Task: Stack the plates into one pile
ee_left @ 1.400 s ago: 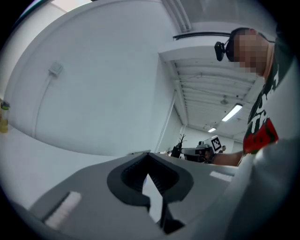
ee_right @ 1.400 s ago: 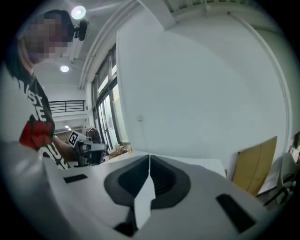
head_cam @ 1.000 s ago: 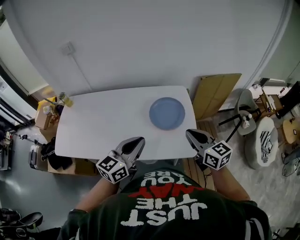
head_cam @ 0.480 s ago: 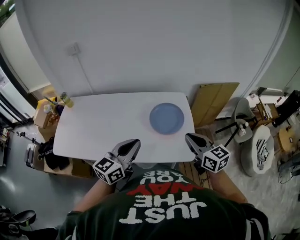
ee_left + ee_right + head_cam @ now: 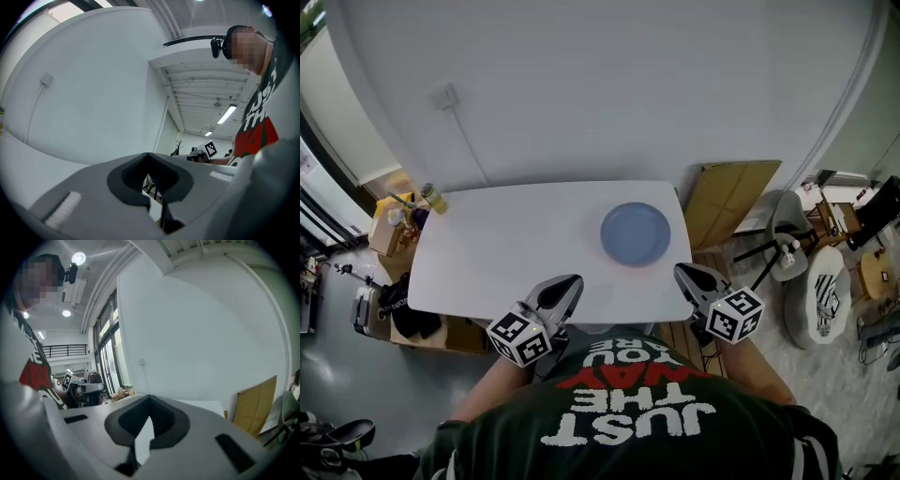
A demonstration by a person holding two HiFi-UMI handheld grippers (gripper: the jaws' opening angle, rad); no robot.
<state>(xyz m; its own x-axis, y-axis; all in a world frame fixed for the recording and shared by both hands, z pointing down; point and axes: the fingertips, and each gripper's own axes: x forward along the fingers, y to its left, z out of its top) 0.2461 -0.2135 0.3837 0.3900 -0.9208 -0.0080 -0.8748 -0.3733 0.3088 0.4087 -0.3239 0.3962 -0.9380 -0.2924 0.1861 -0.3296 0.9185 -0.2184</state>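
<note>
Nearest the person, the left tool point(image 5: 566, 286) and the right tool point(image 5: 685, 275) are hovering at the near edge of the counter point(image 5: 506, 248), both closed on nothing. Farther off, a blue plate point(image 5: 636, 233) is lying on the counter's right half.

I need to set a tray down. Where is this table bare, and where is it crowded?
The white table is bare across its left and middle, from the yellowish bottle by the far-left corner to the round blue plate. Crowded: the right end, around the plate, and the near edge, where the left gripper and right gripper hover.
</note>
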